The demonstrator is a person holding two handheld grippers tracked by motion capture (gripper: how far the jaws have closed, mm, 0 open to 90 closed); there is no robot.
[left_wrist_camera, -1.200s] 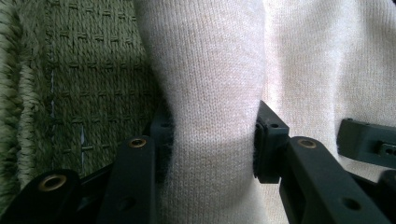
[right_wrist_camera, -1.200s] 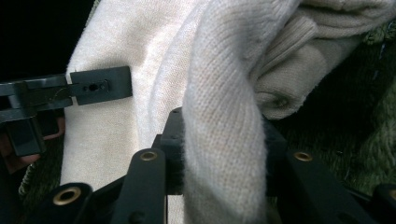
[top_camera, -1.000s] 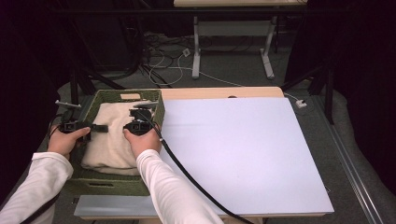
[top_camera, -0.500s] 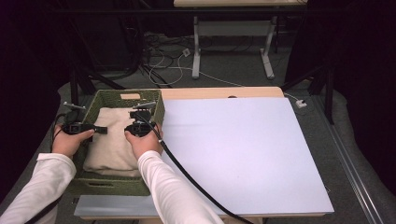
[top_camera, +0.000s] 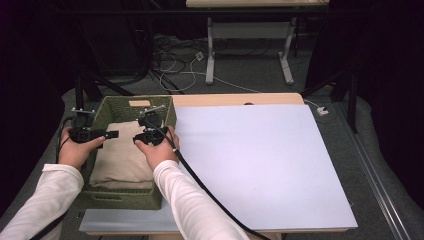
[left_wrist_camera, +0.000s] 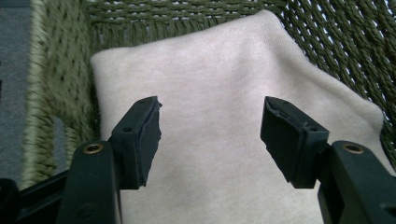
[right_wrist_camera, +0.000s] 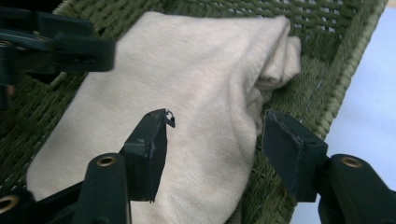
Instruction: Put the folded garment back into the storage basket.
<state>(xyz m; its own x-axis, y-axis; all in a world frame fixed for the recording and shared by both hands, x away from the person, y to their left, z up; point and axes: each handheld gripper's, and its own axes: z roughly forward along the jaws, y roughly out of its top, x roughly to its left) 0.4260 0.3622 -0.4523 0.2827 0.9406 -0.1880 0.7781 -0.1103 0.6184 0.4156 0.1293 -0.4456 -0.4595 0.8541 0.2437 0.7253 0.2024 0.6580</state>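
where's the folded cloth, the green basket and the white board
folded cloth (top_camera: pixel 122 157), high view, middle of its top face
green basket (top_camera: pixel 120 104), high view, far woven wall
white board (top_camera: pixel 260 165), high view, bare middle of its surface

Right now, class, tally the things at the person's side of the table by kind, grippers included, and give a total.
Folded beige cloth: 1
Green woven basket: 1
White board on the table: 1
Grippers, left gripper and right gripper, jaws just opened, nothing pinched: 2
Total: 5
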